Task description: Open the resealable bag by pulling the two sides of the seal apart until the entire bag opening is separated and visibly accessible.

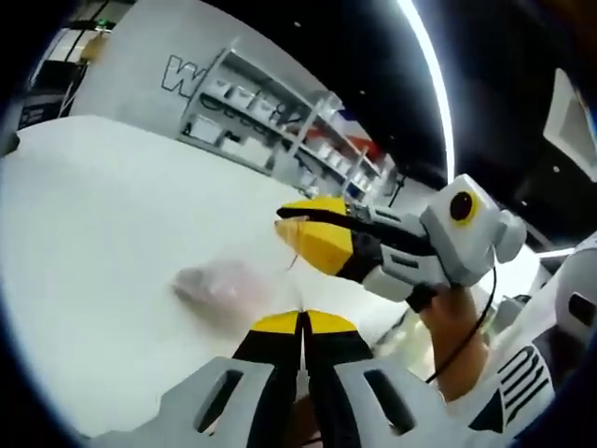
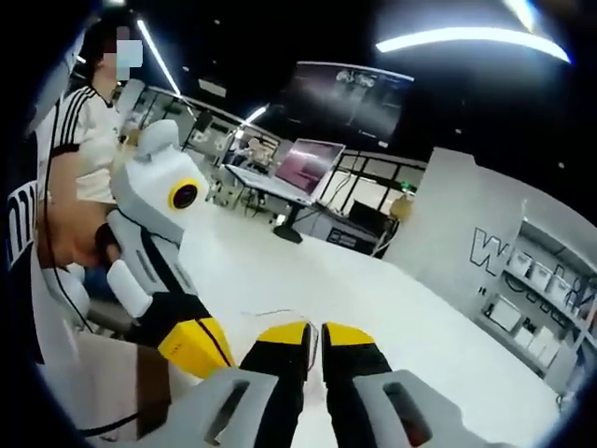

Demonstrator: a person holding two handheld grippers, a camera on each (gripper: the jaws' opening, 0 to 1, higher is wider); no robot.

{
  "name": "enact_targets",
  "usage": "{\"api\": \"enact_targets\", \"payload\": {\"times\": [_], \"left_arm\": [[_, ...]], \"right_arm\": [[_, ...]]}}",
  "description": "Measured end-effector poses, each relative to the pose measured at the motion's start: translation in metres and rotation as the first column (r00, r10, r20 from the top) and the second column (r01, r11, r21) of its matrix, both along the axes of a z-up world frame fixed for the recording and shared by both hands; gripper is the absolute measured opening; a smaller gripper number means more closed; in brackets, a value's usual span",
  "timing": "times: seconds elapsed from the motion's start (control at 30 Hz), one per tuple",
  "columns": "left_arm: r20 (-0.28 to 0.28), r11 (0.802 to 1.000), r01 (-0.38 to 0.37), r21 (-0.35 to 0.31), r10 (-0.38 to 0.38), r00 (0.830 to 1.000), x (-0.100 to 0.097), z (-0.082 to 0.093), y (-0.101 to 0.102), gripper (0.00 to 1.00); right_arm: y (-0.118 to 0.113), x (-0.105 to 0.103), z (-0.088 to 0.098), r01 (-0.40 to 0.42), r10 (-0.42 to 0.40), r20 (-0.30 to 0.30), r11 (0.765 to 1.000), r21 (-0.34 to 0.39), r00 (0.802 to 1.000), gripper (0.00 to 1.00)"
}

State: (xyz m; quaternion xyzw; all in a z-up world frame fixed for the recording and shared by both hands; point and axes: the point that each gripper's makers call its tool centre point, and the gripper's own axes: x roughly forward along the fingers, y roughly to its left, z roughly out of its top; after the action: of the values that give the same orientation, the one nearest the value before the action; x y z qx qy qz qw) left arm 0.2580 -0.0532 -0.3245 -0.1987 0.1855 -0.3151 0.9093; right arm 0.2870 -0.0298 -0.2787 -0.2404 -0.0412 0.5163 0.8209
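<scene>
Two grippers, left gripper (image 1: 301, 322) and right gripper (image 2: 314, 333), have jaws pressed nearly together on a thin, clear resealable bag (image 1: 297, 254) held at frame centre above the white table (image 1: 103, 233); it looks light, limp and slippery, best gripped at its seal lips.

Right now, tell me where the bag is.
In the left gripper view, the bag lies blurred on the white table, just beyond the left gripper and left of the right gripper.

White shirt (image 2: 89, 140), prob. black stripes
</scene>
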Motion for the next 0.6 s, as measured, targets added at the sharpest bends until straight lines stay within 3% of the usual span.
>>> {"api": "enact_targets", "payload": {"times": [0.23,0.37,0.47,0.6], "left_arm": [[0.037,1.0,-0.007,0.022,0.006,0.999,0.002,0.002,0.002,0.01],[0.115,0.999,-0.021,0.043,0.016,0.993,0.007,0.006,0.006,0.02],[0.189,0.994,-0.042,0.1,0.022,0.982,0.01,0.009,0.01,0.11],[0.234,0.986,-0.057,0.155,0.02,0.972,0.012,0.009,0.013,0.23]], "right_arm": [[-0.001,0.0,-0.001,0.002,-0.002,-0.011,1.0,0.005,1.0,0.0],[-0.001,0.001,0.001,0.004,-0.004,-0.013,1.0,0.013,1.0,0.0],[-0.001,0.002,0.001,0.006,-0.006,-0.017,1.0,0.02,1.0,0.0],[-0.001,0.003,0.004,0.009,-0.008,-0.017,0.999,0.031,1.0,0.0]]}}
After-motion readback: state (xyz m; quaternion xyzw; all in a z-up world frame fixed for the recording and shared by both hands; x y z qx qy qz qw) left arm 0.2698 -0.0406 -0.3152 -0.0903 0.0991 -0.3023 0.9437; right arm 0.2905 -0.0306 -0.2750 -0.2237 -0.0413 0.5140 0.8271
